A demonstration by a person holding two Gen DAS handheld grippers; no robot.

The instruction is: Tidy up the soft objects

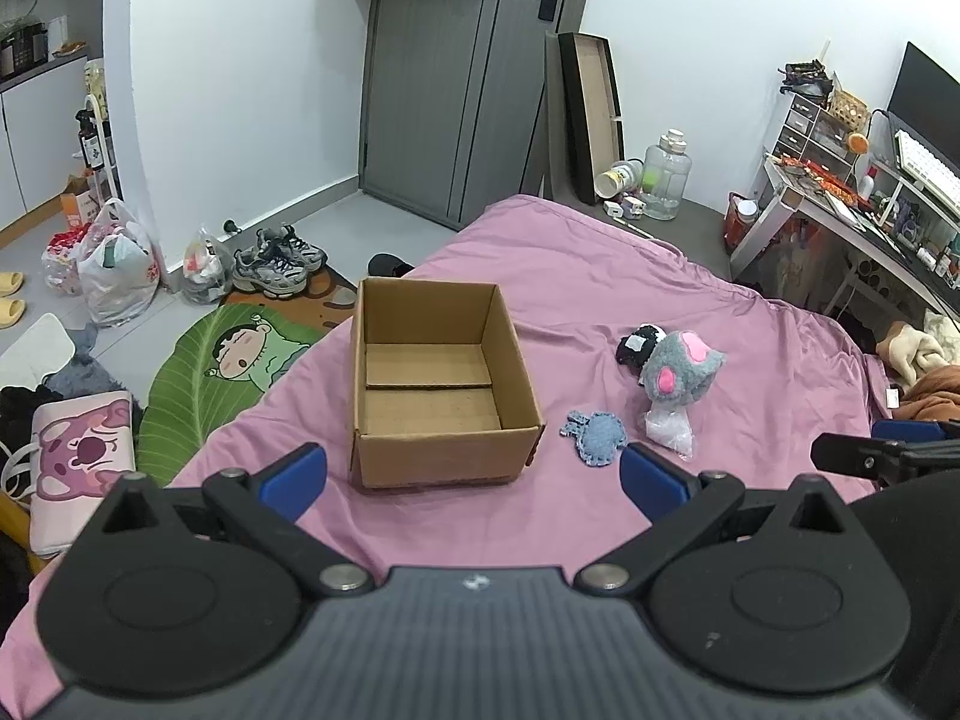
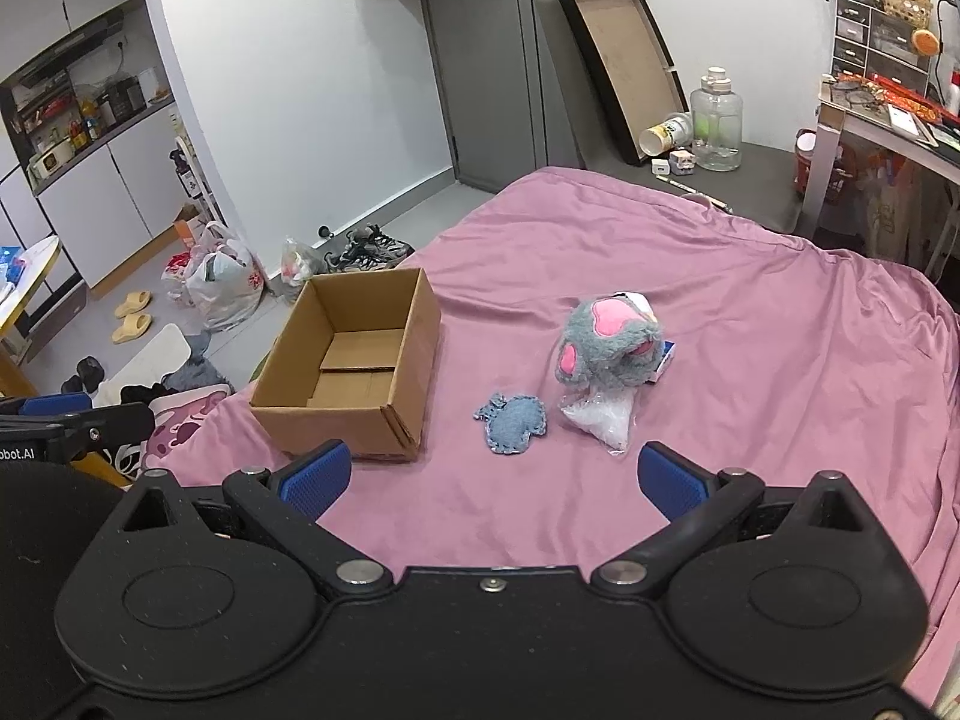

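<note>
An empty cardboard box (image 1: 441, 384) (image 2: 354, 369) stands open on the pink bedsheet (image 1: 570, 276) (image 2: 750, 330). To its right lie a flat blue denim toy (image 1: 597, 437) (image 2: 516, 422), a grey plush with pink patches (image 1: 681, 367) (image 2: 609, 342), a clear plastic bag (image 1: 671, 429) (image 2: 603, 417) and a small black-and-white soft thing (image 1: 639, 343). My left gripper (image 1: 474, 477) hovers open, short of the box. Nothing sits between the spread blue pads of my right gripper (image 2: 495, 477), which is held open, short of the denim toy.
The bed's left edge drops to a floor with a green leaf rug (image 1: 198, 372), shoes (image 1: 279, 261), plastic bags (image 1: 117, 264) and slippers (image 2: 132, 315). A grey door (image 1: 456, 90) is at the back. A cluttered desk (image 1: 852, 192) stands at right; a water jug (image 2: 714, 120) is beyond the bed.
</note>
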